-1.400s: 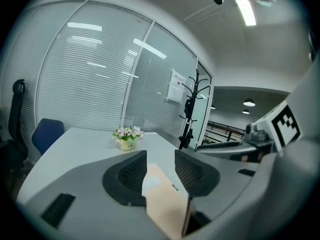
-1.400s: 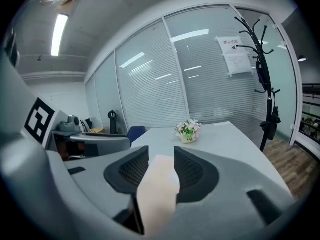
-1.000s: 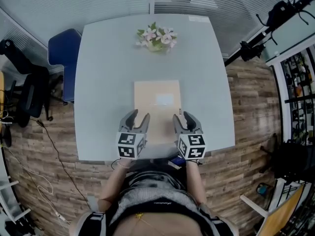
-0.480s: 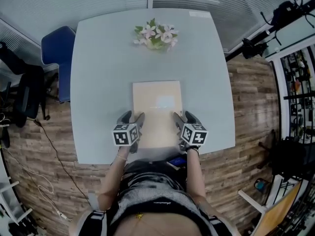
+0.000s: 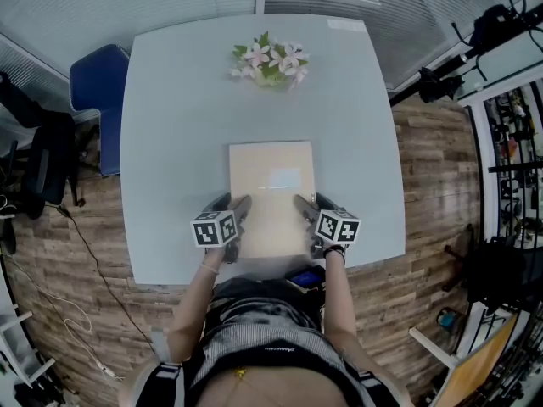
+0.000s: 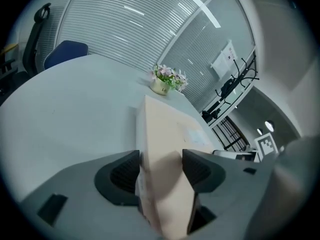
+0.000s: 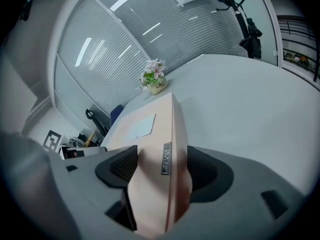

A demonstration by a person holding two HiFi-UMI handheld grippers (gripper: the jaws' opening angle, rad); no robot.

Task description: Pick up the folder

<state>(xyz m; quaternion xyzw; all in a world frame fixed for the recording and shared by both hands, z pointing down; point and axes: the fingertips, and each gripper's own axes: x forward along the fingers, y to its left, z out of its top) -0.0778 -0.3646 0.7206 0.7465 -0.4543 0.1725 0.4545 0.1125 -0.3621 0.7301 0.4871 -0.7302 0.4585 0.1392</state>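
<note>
On the pale grey table (image 5: 170, 100), the tan folder (image 5: 271, 176) is lying flat near your edge while your left gripper (image 5: 232, 204) and right gripper (image 5: 313, 203) are straddling its left and right near corners, jaws having just been opening wide, not clamping it.

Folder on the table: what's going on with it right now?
A person holds a gripper in each hand at the beige folder, which lies on the grey table. The left gripper straddles its left edge, the right gripper its right edge. Both sets of jaws have just been opening and stand wide, the folder's edge between them but not clamped. Nothing is lifted yet.
</note>
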